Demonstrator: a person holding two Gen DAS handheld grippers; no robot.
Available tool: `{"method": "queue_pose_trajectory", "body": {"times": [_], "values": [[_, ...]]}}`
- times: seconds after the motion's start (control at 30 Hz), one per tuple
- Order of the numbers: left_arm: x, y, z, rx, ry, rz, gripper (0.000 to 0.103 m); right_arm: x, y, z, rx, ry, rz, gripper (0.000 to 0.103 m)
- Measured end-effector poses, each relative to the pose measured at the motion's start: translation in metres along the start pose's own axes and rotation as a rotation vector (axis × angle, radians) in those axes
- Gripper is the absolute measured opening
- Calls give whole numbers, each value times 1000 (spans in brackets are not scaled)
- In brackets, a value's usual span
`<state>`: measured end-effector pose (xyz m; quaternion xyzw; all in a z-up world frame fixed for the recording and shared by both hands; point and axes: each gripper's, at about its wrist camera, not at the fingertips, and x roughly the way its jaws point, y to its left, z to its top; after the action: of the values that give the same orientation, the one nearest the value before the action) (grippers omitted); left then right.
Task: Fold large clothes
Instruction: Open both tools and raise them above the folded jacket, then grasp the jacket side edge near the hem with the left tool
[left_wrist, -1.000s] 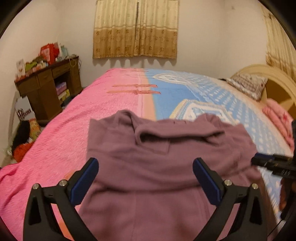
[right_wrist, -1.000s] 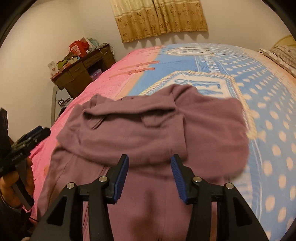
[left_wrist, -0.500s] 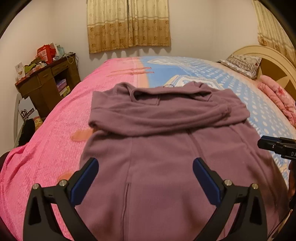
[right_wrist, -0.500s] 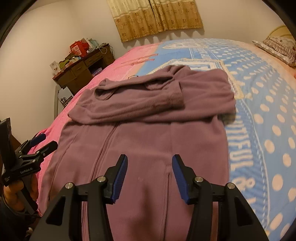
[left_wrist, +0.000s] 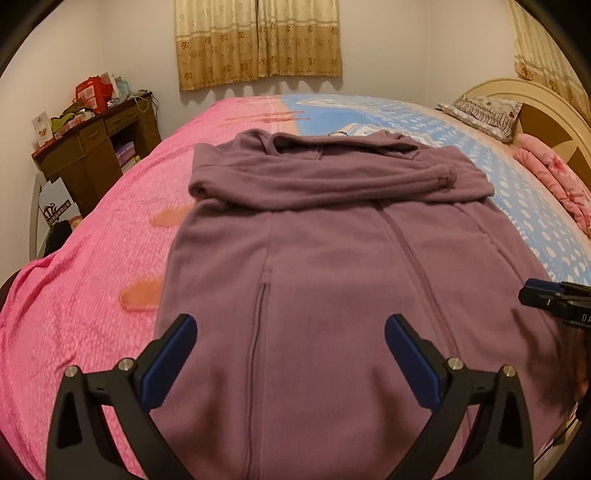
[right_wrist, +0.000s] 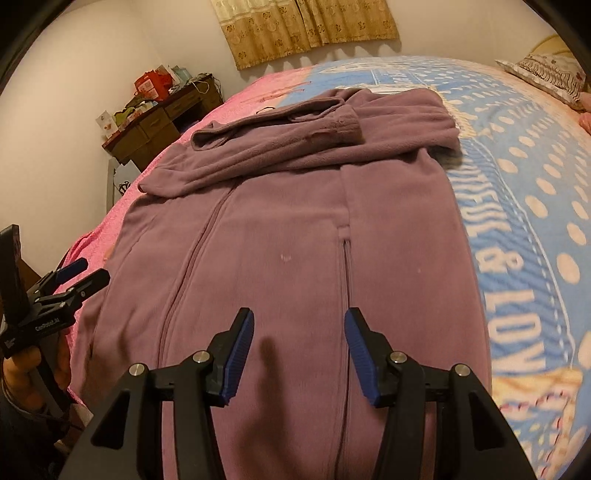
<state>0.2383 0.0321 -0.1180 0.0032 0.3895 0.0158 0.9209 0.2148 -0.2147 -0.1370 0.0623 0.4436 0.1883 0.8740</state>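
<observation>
Fingers (left_wrist: 410, 363) of both grippers apart, empty – purple garment (left_wrist: 332, 266) flat on pink-blue bedspread (left_wrist: 92, 258); curtains (left_wrist: 258, 40) behind.

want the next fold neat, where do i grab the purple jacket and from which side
Take the purple jacket at its near hem corners, one per gripper, coming from the near bed edge. Its sleeves are already folded across the chest, and the flat lower body can then be lifted toward the collar.

Ahead of my left gripper I see a curtain (left_wrist: 258, 40) on the far wall; a cluttered wooden desk (left_wrist: 96, 147) sits far left, a patterned pillow (left_wrist: 484, 114) and headboard (left_wrist: 546, 110) far right.
</observation>
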Motion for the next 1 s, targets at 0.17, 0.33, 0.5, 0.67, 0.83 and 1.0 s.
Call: {"method": "queue_pose_trajectory", "body": {"times": [0.17,0.33,0.5,0.67,0.83,1.0], "values": [[-11,4,-21,-7,12,6,103,-9,-2,-12,25,-19,11,53],[-15,6,-31,-11,25,8,103,-13,0,-21,17,-27,-3,53],[-23,11,-38,-15,24,18,103,-21,-1,-31,31,-37,-3,53],[-36,22,-53,-6,22,43,103,-30,2,-49,26,-35,1,54],[-45,41,-73,-29,51,63,103,-36,7,-64,7,-66,-14,58],[-58,63,-87,-75,59,71,103,-37,9,-71,3,-103,-25,60]]}}
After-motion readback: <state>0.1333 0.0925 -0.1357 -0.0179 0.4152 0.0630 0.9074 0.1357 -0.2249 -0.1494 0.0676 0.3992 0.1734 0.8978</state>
